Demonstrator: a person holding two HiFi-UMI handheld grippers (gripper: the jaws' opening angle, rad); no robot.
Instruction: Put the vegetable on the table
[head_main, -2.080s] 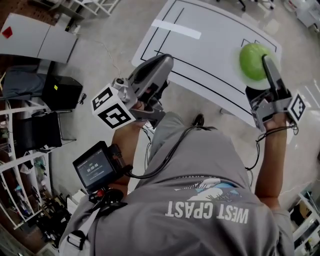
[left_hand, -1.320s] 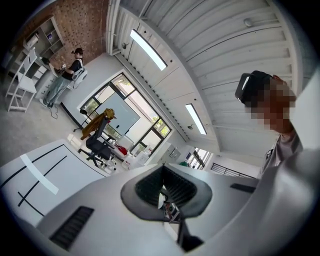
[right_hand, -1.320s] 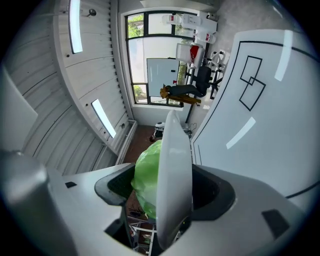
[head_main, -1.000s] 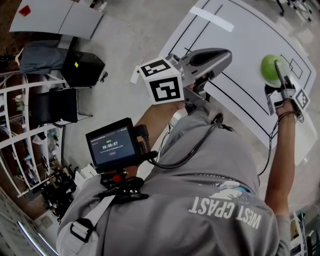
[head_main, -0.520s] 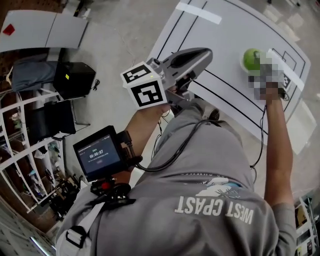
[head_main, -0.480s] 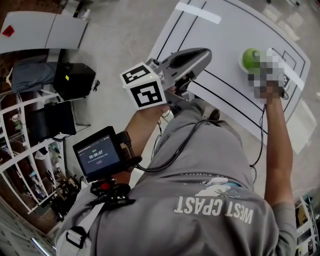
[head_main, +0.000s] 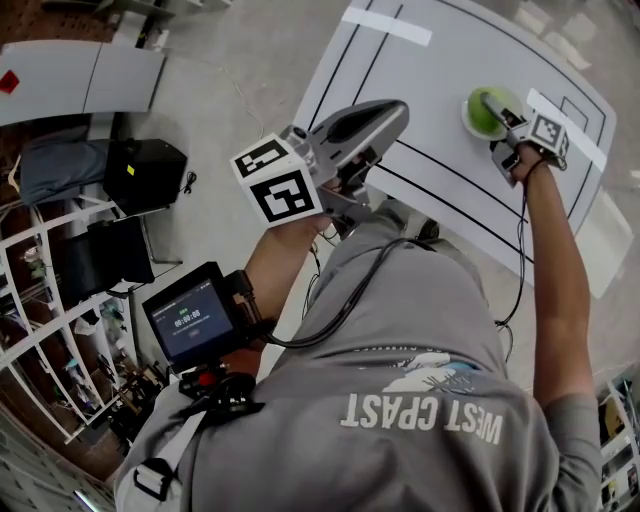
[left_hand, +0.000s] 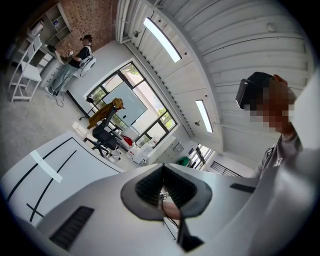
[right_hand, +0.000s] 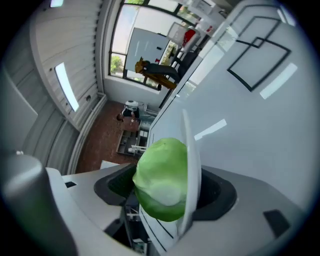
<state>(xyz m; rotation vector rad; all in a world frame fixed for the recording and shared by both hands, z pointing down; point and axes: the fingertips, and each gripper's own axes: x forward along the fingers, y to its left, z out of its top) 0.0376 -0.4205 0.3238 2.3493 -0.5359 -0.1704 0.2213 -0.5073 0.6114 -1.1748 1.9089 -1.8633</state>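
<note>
A round green cabbage (head_main: 479, 108) on a small white plate (head_main: 469, 124) is over the white table (head_main: 430, 70), near its black lines. My right gripper (head_main: 493, 108) is shut on it, arm stretched out. In the right gripper view the cabbage (right_hand: 159, 175) fills the gap between the jaws. The plate's thin rim (right_hand: 192, 165) stands on edge against its right side. My left gripper (head_main: 393, 108) is shut and empty, held up off the table's near edge. In the left gripper view its pads (left_hand: 150, 186) meet with nothing between them.
White tape strips (head_main: 385, 25) lie on the table. On the floor at left are a black box (head_main: 145, 175), a dark chair (head_main: 105, 255) and white shelving (head_main: 40, 330). A small screen (head_main: 192, 318) is strapped to the person's left forearm. A cable (head_main: 520, 250) hangs from the right gripper.
The right gripper has carried the cabbage and plate farther out over the table, the arm now stretched. The left gripper has stayed shut in much the same place.
</note>
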